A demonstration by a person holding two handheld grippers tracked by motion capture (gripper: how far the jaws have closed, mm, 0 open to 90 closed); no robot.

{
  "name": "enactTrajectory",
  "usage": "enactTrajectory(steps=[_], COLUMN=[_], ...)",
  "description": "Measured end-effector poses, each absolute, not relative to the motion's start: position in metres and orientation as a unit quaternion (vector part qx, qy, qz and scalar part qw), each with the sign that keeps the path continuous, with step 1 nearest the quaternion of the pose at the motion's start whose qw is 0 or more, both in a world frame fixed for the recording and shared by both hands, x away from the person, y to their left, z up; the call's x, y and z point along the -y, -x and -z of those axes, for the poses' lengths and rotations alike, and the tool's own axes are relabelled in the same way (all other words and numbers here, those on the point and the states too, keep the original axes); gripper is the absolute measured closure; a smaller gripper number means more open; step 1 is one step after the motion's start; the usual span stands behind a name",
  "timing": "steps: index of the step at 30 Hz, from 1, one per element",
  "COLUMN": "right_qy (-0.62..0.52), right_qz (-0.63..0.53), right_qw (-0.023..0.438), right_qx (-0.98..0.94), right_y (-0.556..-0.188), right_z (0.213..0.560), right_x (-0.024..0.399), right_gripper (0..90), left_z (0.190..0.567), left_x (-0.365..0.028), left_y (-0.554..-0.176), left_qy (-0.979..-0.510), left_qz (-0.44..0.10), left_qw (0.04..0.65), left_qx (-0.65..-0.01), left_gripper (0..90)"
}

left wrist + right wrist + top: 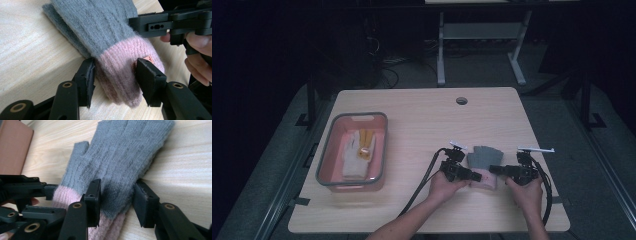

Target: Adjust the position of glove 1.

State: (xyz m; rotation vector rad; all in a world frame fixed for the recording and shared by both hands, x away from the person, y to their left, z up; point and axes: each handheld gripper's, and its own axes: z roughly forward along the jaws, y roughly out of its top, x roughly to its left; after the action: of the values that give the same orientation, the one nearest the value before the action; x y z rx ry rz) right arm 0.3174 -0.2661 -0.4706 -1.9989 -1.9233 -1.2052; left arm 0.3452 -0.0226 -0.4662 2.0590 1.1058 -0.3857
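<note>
We have the left tool (113, 75) clenched on the glove's (107, 32) pink cuff (122, 62) — right tool (116, 195) pinching its grey edge. We judge both need firm bites, then an even lift off the worktop (422, 120) — no tugging.

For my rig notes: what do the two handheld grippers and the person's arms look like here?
Both the left gripper and the right gripper are black, each with two flat-padded jaws, brass-coloured pivot rings and a pale plate on top. A black cable trails from each. The forearms are bare, with no sleeves in view.
</note>
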Motion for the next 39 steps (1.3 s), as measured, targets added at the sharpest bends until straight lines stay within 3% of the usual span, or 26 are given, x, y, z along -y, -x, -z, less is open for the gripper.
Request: enactTrajectory(steps=[12, 20, 39], right_qy=[0.658, 0.661, 0.652], right_qz=[0.426, 0.417, 0.457], right_qw=[0.086, 0.086, 0.085], right_qx=[0.615, 0.617, 0.598], right_y=[-0.330, -0.332, -0.321], right_z=[0.477, 0.477, 0.463], right_x=[0.273, 0.270, 0.272], right_gripper=[60.4, 77.2, 78.5], left_z=[0.467, 0.467, 0.461], left_x=[0.023, 0.022, 0.013], left_y=[-0.348, -0.352, -0.356], left_qy=[-0.803, -0.798, -0.787], left_qz=[0.162, 0.174, 0.196], left_qw=[0.375, 0.379, 0.399], left_qx=[-0.433, -0.434, -0.428], left_gripper=[55.6, 61.1, 66.6])
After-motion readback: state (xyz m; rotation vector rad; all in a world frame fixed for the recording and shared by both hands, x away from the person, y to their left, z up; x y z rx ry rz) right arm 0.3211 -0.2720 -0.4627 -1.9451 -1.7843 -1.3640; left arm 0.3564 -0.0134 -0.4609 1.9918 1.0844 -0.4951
